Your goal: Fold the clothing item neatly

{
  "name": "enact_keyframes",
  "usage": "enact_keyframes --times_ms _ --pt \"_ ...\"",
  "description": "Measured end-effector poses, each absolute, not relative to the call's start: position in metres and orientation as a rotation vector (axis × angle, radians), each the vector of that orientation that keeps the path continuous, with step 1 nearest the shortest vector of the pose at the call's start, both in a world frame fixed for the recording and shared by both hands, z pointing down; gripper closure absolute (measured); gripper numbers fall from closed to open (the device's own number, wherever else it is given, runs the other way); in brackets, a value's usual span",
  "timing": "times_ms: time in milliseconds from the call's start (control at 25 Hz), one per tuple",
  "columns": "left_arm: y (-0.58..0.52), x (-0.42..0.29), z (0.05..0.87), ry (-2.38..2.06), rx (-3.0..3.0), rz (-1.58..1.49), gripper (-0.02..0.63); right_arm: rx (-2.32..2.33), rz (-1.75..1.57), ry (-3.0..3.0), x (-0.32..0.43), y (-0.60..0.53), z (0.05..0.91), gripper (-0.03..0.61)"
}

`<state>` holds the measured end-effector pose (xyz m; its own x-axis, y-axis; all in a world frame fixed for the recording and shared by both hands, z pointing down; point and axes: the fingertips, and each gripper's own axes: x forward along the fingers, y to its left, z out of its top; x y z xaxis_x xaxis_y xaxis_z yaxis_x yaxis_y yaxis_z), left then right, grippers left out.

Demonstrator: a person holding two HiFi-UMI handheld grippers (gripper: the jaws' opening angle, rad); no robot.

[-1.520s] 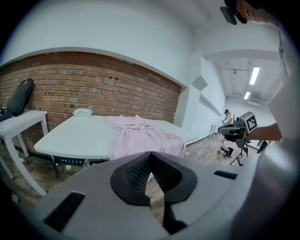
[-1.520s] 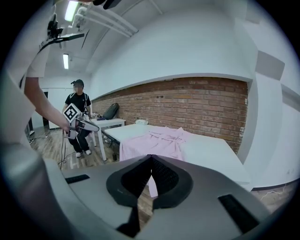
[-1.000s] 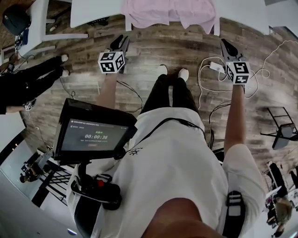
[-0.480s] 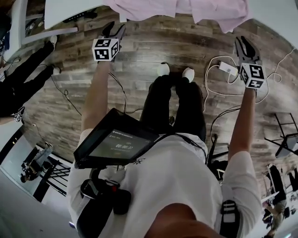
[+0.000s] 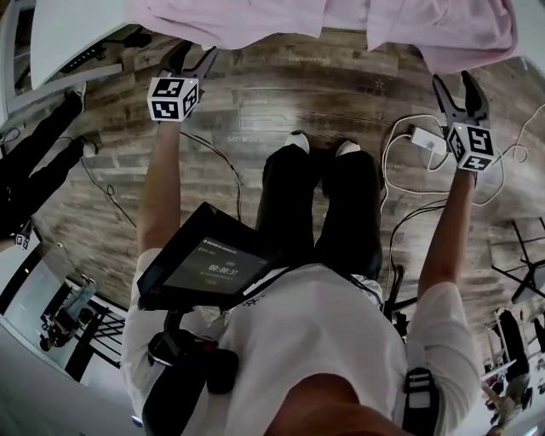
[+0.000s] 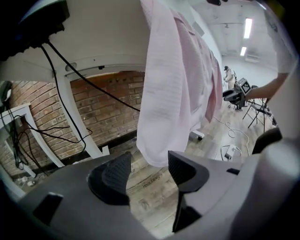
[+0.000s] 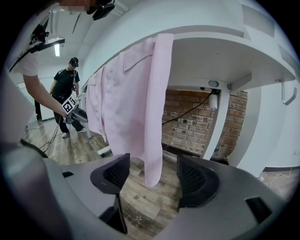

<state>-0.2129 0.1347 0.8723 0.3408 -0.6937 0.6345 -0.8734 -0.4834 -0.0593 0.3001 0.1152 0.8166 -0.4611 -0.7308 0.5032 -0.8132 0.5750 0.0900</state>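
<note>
A pale pink shirt (image 5: 255, 21) lies on the white table (image 5: 72, 30), and its edges hang over the near side toward the wooden floor. My left gripper (image 5: 189, 58) is held just below the shirt's left hanging hem. In the left gripper view that hem (image 6: 168, 103) dangles ahead of the left gripper (image 6: 147, 171), which has nothing between its pads. My right gripper (image 5: 456, 85) is under the right hanging part. A sleeve-like strip (image 7: 152, 117) drops in front of the right gripper (image 7: 152, 173) without touching it. Both sets of jaws have just been opening and stand open.
White cables and a power adapter (image 5: 423, 139) lie on the floor by my right arm. A person in black (image 5: 34, 162) stands at the left. A screen (image 5: 209, 268) hangs at my chest. Table legs (image 6: 75, 122) and a brick wall (image 7: 187, 126) are behind the shirt.
Both grippers have come closer to the hanging shirt edge, and their jaws have spread from nearly shut to open. More of the shirt and table now fill the top of the head view.
</note>
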Motion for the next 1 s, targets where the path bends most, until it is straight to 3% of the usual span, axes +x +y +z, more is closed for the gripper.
enact_keyframes --times_ms 640,680,720,760,800,1000 --pt "0.112 -0.208 0.869 -1.248 2.434 0.943 0.379 1.193 0.338 -2.462 0.292 0.101 0.812 0.276" --pt "0.11 -0.205 0.869 -1.249 2.439 0.942 0.414 1.19 0.347 -2.467 0.292 0.1 0.813 0.285" --pt "0.109 -0.204 0.869 -1.255 2.444 0.945 0.491 1.188 0.345 -2.467 0.291 0.1 0.815 0.41" --pt "0.108 -0.203 0.868 -1.259 2.448 0.947 0.58 1.185 0.339 -2.467 0.29 0.1 0.818 0.493" --pt "0.109 -0.202 0.868 -1.255 2.45 0.946 0.595 1.174 0.337 -2.469 0.289 0.101 0.821 0.545" --pt "0.133 -0.192 0.867 -1.173 2.425 0.9 0.601 1.109 0.354 -2.476 0.285 0.115 0.818 0.568"
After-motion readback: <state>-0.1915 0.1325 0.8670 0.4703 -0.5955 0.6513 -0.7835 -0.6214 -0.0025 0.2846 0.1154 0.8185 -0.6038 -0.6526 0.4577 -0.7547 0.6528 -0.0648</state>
